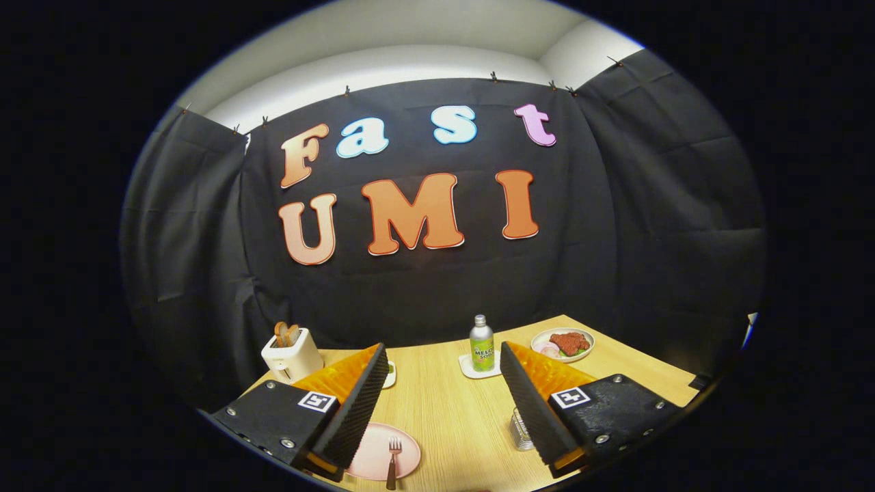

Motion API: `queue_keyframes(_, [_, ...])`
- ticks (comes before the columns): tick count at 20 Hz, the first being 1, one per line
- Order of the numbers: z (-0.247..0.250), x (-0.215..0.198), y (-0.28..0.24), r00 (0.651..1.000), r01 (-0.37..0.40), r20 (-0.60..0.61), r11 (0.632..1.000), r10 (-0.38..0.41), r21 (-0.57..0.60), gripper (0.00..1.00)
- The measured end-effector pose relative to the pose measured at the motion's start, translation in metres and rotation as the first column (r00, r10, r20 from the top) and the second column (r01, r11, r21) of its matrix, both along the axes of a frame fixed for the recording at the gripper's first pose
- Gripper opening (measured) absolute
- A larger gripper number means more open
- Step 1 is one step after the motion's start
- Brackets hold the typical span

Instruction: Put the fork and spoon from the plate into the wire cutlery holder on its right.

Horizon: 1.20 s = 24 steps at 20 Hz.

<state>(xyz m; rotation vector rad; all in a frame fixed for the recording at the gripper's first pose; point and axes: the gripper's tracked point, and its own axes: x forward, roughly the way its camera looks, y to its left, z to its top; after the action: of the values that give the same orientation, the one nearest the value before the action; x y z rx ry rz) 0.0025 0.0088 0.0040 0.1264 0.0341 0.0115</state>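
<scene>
Now up over the wooden bench (pixel 451 410), tongs (pixel 444 396) spread wide and holding nothing. Down low by the left finger (pixel 352 410), a pink plate (pixel 403 459), partly tucked under that finger. On the plate, a fork (pixel 393 461), prongs pointing away; spoon hidden, so cannot tell where. Just beside the right finger (pixel 536 410), on its inner side, a bit of the wire cutlery holder (pixel 521 430), mostly hidden behind that finger. Bare bench between plate and holder. Farther off, between the two fingers, a green bottle (pixel 482 344) standing on a white coaster (pixel 472 371). Far left, a white toaster (pixel 292 355) with bread sticking up. Far right, a small dish of food (pixel 563 344). Nothing lying across the way from fork to holder except the fingers themselves.
</scene>
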Motion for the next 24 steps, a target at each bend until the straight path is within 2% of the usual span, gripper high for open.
queue_keyframes(12, [-0.016, -0.001, -0.002, 0.999, 0.001, -0.053, 0.999, -0.003, -0.040, 0.98])
queue_keyframes(19, [-0.057, -0.003, 0.039, 0.992, -0.062, -0.109, 0.997, 0.057, -0.038, 0.98])
queue_keyframes(24, [-0.102, 0.005, 0.075, 0.976, -0.139, -0.185, 0.984, 0.117, -0.112, 0.98])
